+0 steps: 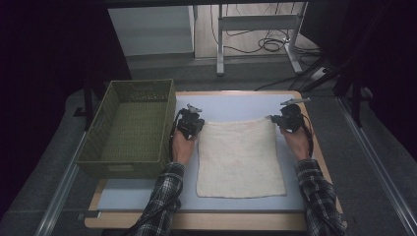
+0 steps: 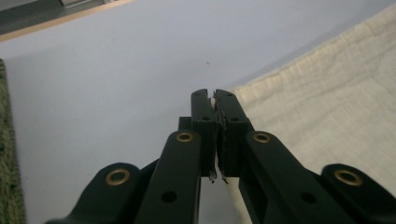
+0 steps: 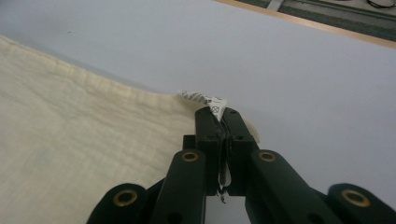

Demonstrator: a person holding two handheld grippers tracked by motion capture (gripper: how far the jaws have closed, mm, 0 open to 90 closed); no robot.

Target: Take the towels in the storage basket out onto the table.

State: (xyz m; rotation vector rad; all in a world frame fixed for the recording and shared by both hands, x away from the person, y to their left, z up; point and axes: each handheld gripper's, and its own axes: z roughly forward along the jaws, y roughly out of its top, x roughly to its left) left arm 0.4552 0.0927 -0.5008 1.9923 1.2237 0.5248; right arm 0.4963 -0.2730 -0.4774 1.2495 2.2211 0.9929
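— Cloth first: where does it lie?

— Cream and square, spread flat on the pale blue table top, right of the olive green mesh basket. Its near edge runs close to the table's near side; its two far corners are at the grippers.

— And the left gripper?

— Clamped on the far left corner of the cloth. In the left gripper view its jaws are pressed together, with a sliver of the cream fabric pinched between the tips.

— Right gripper?

— Clamped on the far right corner. The right gripper view shows the jaws closed, the cloth's edge running into them, and a white care label with black print sticking out just above the tips.

— Hands?

— A person in plaid sleeves holds one gripper in each hand, forearms on either side of the cloth.

— Basket?

— Just left of the left gripper, standing on the table's left side.
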